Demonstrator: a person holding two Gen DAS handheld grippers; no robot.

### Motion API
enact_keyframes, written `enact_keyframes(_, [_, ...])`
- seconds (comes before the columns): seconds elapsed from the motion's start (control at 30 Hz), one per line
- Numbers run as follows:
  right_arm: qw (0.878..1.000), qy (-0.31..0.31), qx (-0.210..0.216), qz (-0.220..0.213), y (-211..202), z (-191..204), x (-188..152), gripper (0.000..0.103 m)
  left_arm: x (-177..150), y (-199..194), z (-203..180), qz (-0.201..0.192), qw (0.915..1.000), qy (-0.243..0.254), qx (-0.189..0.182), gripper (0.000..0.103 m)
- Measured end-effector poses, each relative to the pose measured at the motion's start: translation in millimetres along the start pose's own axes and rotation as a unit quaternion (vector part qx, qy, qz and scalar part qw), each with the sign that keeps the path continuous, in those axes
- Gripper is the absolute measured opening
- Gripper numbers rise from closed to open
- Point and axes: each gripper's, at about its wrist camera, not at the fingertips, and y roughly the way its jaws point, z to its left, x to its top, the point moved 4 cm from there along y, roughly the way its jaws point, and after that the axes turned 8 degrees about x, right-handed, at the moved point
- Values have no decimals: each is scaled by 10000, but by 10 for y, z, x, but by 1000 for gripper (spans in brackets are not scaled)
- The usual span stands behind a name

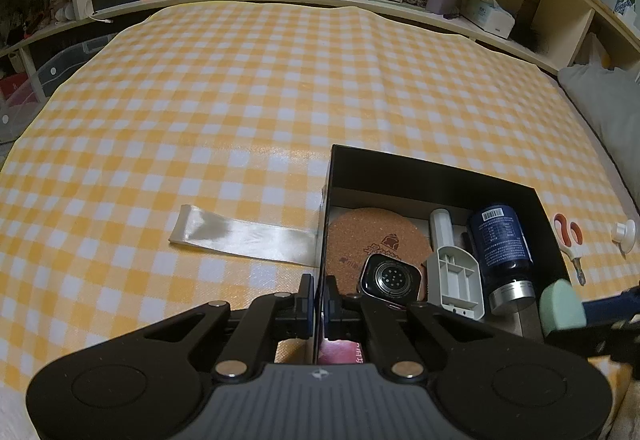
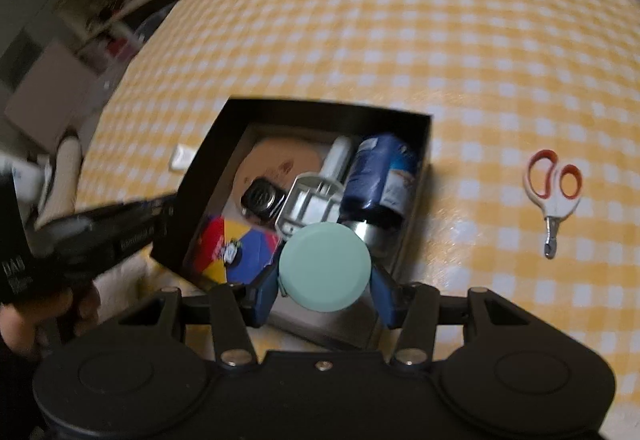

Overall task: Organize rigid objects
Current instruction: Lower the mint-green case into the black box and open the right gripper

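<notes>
The right gripper (image 2: 325, 294) clamps 1 smooth mint-green round case (image 2: 325, 266) above the near corner of the matte black box (image 1: 436, 172). The left gripper (image 1: 319, 294) pinches the box's thin left wall, jaws nearly together. Inside lie 1 cork coaster (image 1: 376, 236), 1 watch (image 1: 391, 278), 1 navy bottle (image 1: 502, 248). Outside, 1 clipper (image 2: 554, 192) lies on open checked cloth (image 1: 200, 100).

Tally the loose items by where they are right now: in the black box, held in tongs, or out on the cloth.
In the black box: 5 (cork coaster, watch, grey plastic scoop, blue bottle, colourful card)
In the right tongs: 1 (mint round case)
On the cloth: 3 (scissors, ribbon, white knob)
Total: 9
</notes>
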Motion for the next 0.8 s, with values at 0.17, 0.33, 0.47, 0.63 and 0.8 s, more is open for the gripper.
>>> enact_keyframes(0.17, [9991, -295, -151, 250, 114, 59, -31, 51, 1, -1, 2, 12, 10000, -27, -24, 4])
enact_keyframes(0.33, [9974, -543, -279, 373, 155, 103, -52, 51, 0, 2, 6, 15, 10000, -37, -31, 4])
enact_keyframes(0.47, [9968, -606, -328, 395, 162, 106, -54, 51, 0, 1, 6, 14, 10000, -37, -30, 4])
enact_keyframes(0.63, [9969, -601, -326, 395, 177, 107, -62, 51, 1, 0, 6, 21, 10000, -37, -30, 5])
enact_keyframes(0.8, [9966, -631, -326, 414, 165, 100, -61, 52, -2, 8, 9, 32, 10000, -48, -33, 5])
